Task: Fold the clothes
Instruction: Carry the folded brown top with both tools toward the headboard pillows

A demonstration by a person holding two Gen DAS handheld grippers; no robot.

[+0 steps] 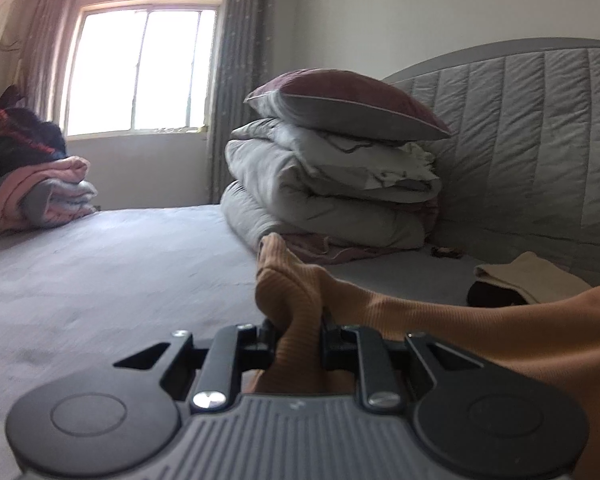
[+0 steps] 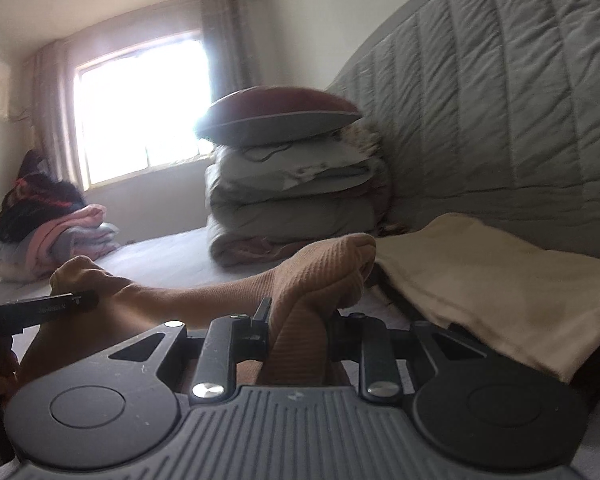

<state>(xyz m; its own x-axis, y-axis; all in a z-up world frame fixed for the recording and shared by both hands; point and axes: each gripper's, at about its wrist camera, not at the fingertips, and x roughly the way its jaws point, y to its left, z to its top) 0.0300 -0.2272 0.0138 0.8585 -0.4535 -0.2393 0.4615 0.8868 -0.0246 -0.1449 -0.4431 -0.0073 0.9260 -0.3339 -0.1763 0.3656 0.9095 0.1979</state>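
Left gripper (image 1: 298, 326) is clamped on a bunched corner of the ribbed orange-tan knit garment (image 1: 440, 320), cloth pinched tight betw. its black fingers and poking out past the tips. Right gripper (image 2: 300, 316) is likewise clamped on another bunch of the same garment, fabric humped up over the fingertips. The garment stretches betw. the two grippers, held above the grey bed sheet (image 1: 100, 264); in the right wrist view it runs left to the other gripper's black finger.

Just right of the garment, a folded cream cloth (image 2: 480, 280) lies on the bed w/ something dark under it, near the quilted grey headboard (image 1: 540, 140). Far centre: stack of folded grey duvets (image 1: 320, 188) topped by a maroon-and-grey pillow (image 1: 348, 104), against the headboard. Far left: pile of pink, grey and dark clothes (image 1: 32, 184) beneath the bright window (image 1: 140, 68) w/ grey curtains.
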